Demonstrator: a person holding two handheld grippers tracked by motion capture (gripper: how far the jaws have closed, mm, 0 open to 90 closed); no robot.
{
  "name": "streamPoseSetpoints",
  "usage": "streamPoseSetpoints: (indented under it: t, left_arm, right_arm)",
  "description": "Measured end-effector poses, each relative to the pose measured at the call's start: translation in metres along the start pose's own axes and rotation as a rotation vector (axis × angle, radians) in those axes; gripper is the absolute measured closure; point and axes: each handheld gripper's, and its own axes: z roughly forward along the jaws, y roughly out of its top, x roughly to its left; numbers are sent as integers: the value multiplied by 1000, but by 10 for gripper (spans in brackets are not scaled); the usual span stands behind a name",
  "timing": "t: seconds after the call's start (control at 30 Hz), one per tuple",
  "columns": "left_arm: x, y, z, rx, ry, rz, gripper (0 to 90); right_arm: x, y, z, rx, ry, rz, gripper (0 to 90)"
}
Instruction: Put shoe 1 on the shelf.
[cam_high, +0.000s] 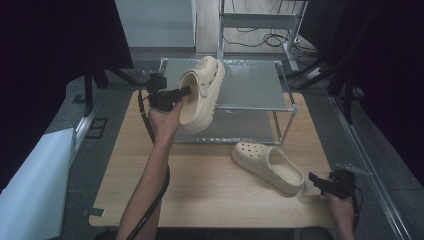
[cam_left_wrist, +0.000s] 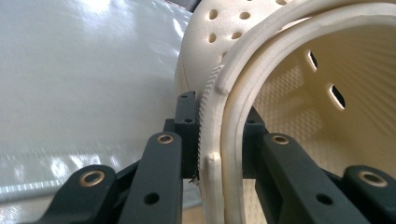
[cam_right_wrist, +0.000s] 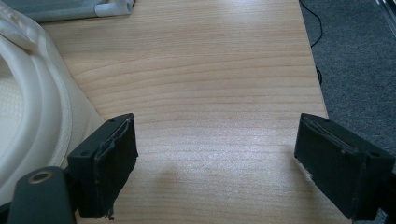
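Left gripper (cam_high: 186, 92): clamped on the rim of clog 1 (cam_high: 202, 95), held up tilted, apparently over the rack (cam_high: 250, 85) top.
Right gripper (cam_high: 314, 178): jaws wide apart, nothing between them.
Clog 2 (cam_high: 267, 166): on the table (cam_high: 200, 175), just beside the right gripper.

A light wooden table (cam_high: 210, 190) on a grey carpeted floor (cam_high: 380, 165), dark drapes on both sides.

Taking the table as landmark: a metal two-tier rack (cam_high: 280, 107) stands on its far edge. Black curtains (cam_high: 45, 50) hang to its left and right. Beyond it, a pale wall panel (cam_high: 155, 22), a metal frame (cam_high: 260, 22) and loose cables (cam_high: 260, 40) on the floor. A white sheet (cam_high: 35, 185) lies at its near left.
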Motion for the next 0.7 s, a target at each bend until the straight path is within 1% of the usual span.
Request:
streamPoseSetpoints:
  t: [0.07,0.1,0.13,0.17,0.33,0.37,0.4,0.5,0.57,0.63,0.67,0.7]
  left_arm:
    - [0,2,2,-2,5,-3,757]
    - [0,7,6,-8,17,-9,757]
    - [0,9,9,-11,27,-7,757]
    - [0,9,9,-11,27,-7,757]
    - [-1,20,20,-14,71,4,756]
    - [0,22,22,-15,75,4,757]
    - [0,25,25,-19,89,6,757]
    - [1,28,29,-18,101,7,757]
    - [1,31,32,-16,117,17,756]
    - [2,35,35,-15,131,27,756]
    - [3,38,39,-13,148,30,756]
    - [4,40,41,-13,154,33,756]
  right_arm:
    - [0,0,0,1,2,-2,130]
    - [0,0,0,2,4,0,130]
    - [1,0,0,1,4,0,130]
    - [1,0,0,1,4,0,130]
    - [0,0,1,-3,6,-8,130]
    - [0,0,0,0,7,-4,130]
    - [1,0,0,4,8,2,130]
    - [1,0,0,5,8,2,130]
    - [1,0,1,6,9,6,131]
    - [1,0,1,7,8,-1,131]
    - [1,0,1,9,8,4,131]
    - [1,0,1,7,7,0,131]
